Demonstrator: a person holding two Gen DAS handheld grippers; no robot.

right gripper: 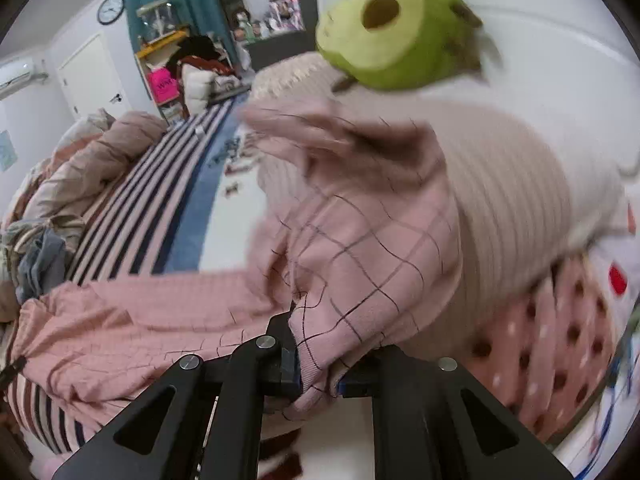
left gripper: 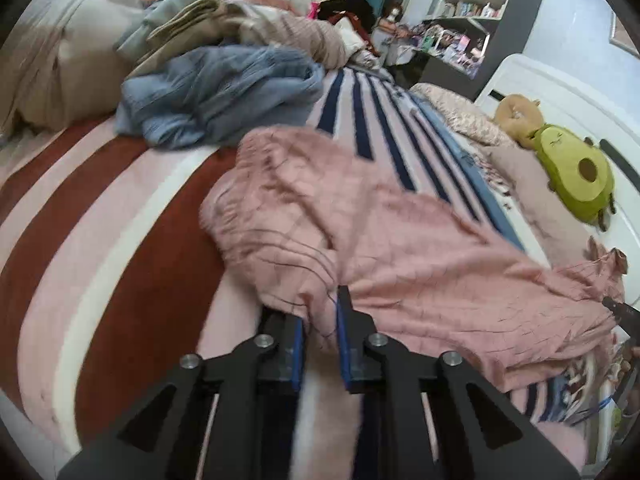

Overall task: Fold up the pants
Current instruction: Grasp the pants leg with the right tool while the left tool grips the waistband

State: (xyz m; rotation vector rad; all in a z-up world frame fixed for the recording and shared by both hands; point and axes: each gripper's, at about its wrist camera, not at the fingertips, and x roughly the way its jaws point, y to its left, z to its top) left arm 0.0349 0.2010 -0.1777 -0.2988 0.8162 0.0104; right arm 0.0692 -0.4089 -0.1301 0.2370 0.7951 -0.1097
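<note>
Pink pants (left gripper: 360, 232) with a thin dark grid pattern lie spread across the striped bed cover (left gripper: 100, 208). My left gripper (left gripper: 320, 312) is shut on a fold of the pants at their near edge. My right gripper (right gripper: 316, 344) is shut on the other end of the pants (right gripper: 360, 248) and holds it lifted, so the cloth bunches up over the fingers. The rest of the pants (right gripper: 140, 312) stretches away to the left in the right wrist view. The right gripper also shows at the far right of the left wrist view (left gripper: 622, 314).
A blue garment (left gripper: 224, 92) and a heap of beige clothes and bedding (left gripper: 100, 40) lie at the far side of the bed. A green avocado plush (left gripper: 572, 168) (right gripper: 400, 28) rests on a pale pillow (right gripper: 520, 208) by the white headboard (left gripper: 560, 92). Shelves (left gripper: 472, 12) stand beyond.
</note>
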